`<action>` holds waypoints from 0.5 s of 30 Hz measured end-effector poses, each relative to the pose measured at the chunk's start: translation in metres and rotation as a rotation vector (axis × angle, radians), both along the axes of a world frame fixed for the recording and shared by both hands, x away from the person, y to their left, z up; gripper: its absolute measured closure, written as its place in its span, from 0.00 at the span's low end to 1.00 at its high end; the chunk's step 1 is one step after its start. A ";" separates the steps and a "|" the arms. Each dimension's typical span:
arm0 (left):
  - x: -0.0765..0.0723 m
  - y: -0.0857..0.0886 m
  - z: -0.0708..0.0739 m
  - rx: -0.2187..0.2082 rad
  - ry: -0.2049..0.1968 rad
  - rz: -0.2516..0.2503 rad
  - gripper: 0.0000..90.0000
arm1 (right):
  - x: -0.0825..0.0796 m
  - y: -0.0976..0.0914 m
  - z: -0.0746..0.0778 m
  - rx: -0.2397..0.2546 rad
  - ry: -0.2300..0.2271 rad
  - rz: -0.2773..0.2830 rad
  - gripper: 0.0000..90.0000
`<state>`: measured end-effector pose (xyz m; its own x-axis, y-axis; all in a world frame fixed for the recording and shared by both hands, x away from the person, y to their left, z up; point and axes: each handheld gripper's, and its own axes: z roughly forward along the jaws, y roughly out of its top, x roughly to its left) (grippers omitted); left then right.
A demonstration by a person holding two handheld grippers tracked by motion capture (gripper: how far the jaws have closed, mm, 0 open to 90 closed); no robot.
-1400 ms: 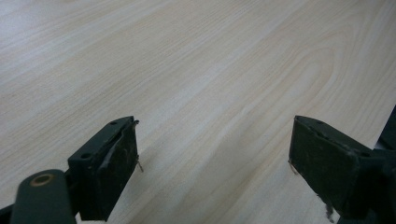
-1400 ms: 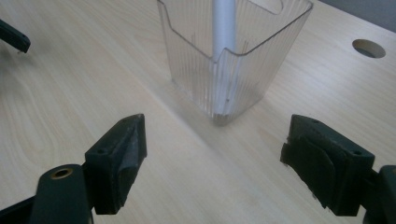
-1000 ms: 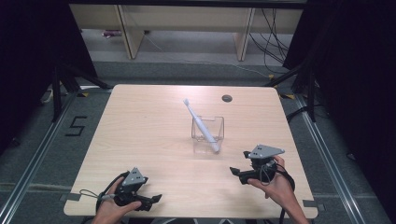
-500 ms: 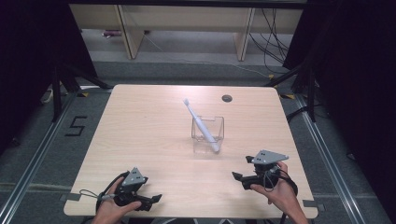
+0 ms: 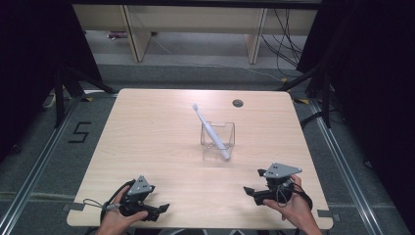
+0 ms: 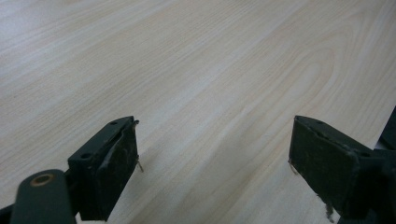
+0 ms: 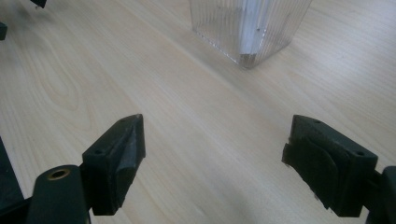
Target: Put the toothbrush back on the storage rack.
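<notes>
While both claws sit low at counter (image 5: 147,132) near edge, left claw (image 5: 161,209) & right claw (image 5: 250,192) jaws apart, empty; toothbrush (image 5: 210,132) leans in clear holder (image 5: 218,135) mid-counter, beyond right claw

We are holding a black, blocky two-jaw left gripper (image 5: 159,209) topped by a grey three-cornered plate, with a thin black cable looping off to its left. Our black right gripper (image 5: 250,191) is carrying the same grey plate, and dark cable is coiling around its right side. In the gripper views we are seeing matte black wedge-shaped jaws with small screw holes, worn and frayed pads, and a brass-ringed rivet near each left jaw.
</notes>
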<state>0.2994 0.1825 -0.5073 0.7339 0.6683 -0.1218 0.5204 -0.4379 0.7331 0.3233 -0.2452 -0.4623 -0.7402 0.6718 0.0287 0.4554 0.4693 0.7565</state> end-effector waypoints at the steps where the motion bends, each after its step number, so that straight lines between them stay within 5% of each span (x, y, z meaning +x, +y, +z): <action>1: 0.000 0.000 0.000 0.000 0.000 0.000 0.17 | -0.001 0.000 0.000 -0.001 0.005 -0.006 0.22; 15: 0.000 0.000 0.000 0.001 0.001 -0.002 0.17 | -0.010 -0.008 -0.007 -0.011 0.005 0.002 0.22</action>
<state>0.2996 0.1828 -0.5071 0.7349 0.6672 -0.1218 0.5204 -0.4396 0.7321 0.3132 -0.2531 -0.4691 -0.7411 0.6709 0.0245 0.4581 0.4787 0.7490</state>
